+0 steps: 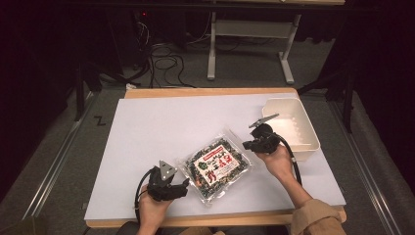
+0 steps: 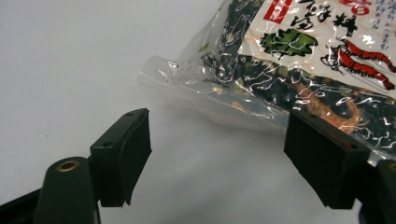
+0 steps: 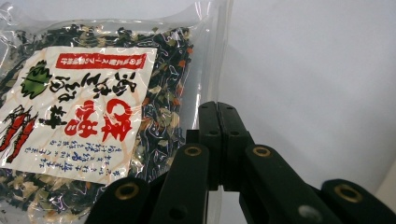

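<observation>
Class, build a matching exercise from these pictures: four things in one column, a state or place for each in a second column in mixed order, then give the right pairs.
Things
1. left gripper
2. right gripper
3. snack bag
4. white tub

States or places
A. at the table's far right edge
B. jaws spread wide apart
C. lying flat between the two grippers
D. jaws pressed together beside the bag's clear edge

Pairs: 1-B, 2-D, 3-C, 4-A

Clear packet (image 1: 217,166) of dark green flakes, white label with red characters; cream bin (image 1: 307,128); black grippers.
</observation>
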`<act>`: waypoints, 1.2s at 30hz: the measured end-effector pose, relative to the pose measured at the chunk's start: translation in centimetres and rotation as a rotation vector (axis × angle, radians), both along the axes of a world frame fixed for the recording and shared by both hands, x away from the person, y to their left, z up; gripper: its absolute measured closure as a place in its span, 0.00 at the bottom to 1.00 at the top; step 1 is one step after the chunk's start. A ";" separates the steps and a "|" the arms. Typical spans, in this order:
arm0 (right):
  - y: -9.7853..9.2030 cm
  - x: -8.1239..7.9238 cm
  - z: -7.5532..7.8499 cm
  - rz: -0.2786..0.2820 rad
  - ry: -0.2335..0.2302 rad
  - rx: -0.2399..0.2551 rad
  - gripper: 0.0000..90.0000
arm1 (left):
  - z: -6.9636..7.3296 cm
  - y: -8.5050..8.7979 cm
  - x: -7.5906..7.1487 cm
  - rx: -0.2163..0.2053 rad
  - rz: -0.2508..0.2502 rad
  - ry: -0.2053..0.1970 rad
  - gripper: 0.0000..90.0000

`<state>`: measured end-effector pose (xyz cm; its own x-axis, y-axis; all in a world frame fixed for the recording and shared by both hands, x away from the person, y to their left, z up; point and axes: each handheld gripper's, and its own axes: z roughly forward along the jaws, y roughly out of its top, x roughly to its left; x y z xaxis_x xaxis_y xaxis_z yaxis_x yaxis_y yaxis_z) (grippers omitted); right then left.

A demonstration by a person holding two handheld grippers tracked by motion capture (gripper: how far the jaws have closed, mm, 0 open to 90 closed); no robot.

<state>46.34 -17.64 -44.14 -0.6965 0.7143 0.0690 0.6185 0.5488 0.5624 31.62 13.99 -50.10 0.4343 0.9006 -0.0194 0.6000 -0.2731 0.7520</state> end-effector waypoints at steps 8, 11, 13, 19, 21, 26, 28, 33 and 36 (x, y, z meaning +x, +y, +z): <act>-0.4 0.0 3.0 0.002 -0.041 0.060 1.00 | 0.0 -0.1 0.0 0.004 -0.003 0.002 0.26; -0.4 -0.1 3.8 0.016 -0.048 0.080 1.00 | 0.0 0.0 0.0 -0.007 0.001 0.002 0.26; 0.0 -0.3 4.7 0.029 -0.068 0.059 1.00 | 0.0 0.0 0.0 -0.010 0.001 -0.003 0.26; 1.0 -0.6 7.4 0.042 -0.127 0.048 1.00 | 0.0 -0.1 0.0 -0.003 -0.004 0.002 0.26; 1.4 -0.7 8.1 0.051 -0.142 0.041 1.00 | 0.0 0.0 0.0 -0.009 -0.001 0.001 0.26; 1.9 -0.9 10.0 0.063 -0.187 0.024 1.00 | 0.0 -0.1 0.0 -0.002 -0.009 0.002 0.26; 2.0 -1.0 10.7 0.062 -0.198 0.024 1.00 | 0.0 -0.1 0.0 -0.002 -0.008 0.003 0.26; 2.1 -1.2 12.4 0.069 -0.232 0.006 1.00 | -0.1 -0.3 0.0 0.000 -0.012 0.006 0.26; 1.9 -1.3 13.4 0.078 -0.226 0.037 1.00 | -0.1 -0.3 0.0 0.005 -0.017 0.007 0.26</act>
<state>45.06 -15.70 -30.78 -0.7498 0.6579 -0.0702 0.4311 0.5663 0.7025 31.61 13.69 -50.18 0.4491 0.8933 -0.0184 0.6005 -0.2865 0.7465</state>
